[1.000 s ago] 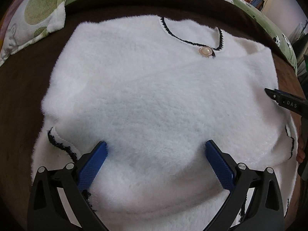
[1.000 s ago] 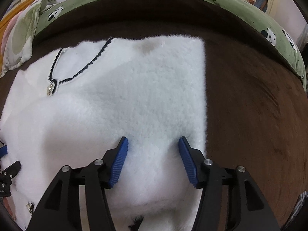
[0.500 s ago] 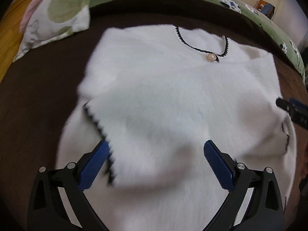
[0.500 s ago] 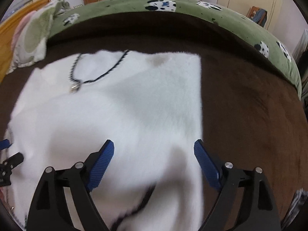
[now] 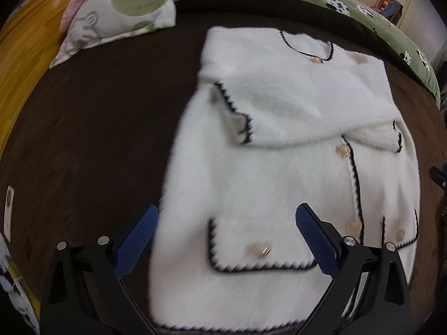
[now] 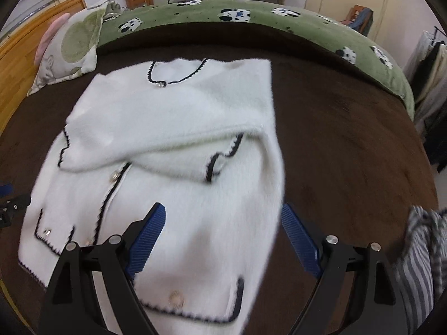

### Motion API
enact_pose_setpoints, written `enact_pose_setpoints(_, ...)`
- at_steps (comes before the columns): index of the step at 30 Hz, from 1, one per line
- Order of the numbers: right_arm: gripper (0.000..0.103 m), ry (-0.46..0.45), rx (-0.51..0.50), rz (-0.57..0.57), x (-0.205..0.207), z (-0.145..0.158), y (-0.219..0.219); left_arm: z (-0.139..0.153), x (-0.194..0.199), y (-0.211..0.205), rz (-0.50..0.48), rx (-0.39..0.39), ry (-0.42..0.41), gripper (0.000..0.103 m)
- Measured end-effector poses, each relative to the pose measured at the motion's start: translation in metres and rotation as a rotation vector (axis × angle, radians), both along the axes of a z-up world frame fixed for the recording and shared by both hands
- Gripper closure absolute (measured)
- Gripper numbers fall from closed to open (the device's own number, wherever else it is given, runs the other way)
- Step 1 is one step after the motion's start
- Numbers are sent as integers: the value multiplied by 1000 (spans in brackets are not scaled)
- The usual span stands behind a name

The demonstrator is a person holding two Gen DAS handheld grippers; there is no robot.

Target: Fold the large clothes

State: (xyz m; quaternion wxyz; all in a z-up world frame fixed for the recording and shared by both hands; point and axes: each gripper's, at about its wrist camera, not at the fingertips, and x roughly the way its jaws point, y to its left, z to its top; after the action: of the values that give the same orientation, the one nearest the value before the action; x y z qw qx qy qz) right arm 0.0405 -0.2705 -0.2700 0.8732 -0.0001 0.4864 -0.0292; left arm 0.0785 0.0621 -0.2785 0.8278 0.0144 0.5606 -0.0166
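A fluffy white cardigan with black trim and gold buttons lies flat on the brown bedspread; both sleeves are folded across its chest. It also shows in the right wrist view. My left gripper is open and empty, held above the lower left pocket. My right gripper is open and empty above the cardigan's lower right part. Its tip shows at the right edge of the left wrist view.
A spotted pillow lies at the far left by the wooden headboard. A green cow-print blanket runs along the far side. A striped grey garment lies at the near right.
Both grippers have pulled back and up from the cardigan. The right gripper has opened wider. More of the cardigan's lower half and pockets has come into view.
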Motion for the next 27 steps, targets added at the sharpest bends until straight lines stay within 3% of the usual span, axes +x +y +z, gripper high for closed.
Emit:
enact_pose_setpoints(4, 19, 6, 8, -33, -28, 7, 11, 12, -20, 18, -24, 15, -16, 6)
enact_pose_setpoints(9, 19, 49, 67, -99, -67, -5, 21, 8, -41, 35, -61, 38, 0, 6)
enact_pose_setpoints(15, 19, 91, 77, -162, -104, -33, 22, -18, -71, 55, -53, -21, 33, 6)
enact_pose_setpoints(19, 19, 119, 91, -186, -123, -60, 16, -43, -84, 63, -55, -21, 35, 6)
enact_pose_setpoints(27, 19, 134, 140, -214, -135, -102, 4, -89, -89, 81, -18, -82, 63, 5)
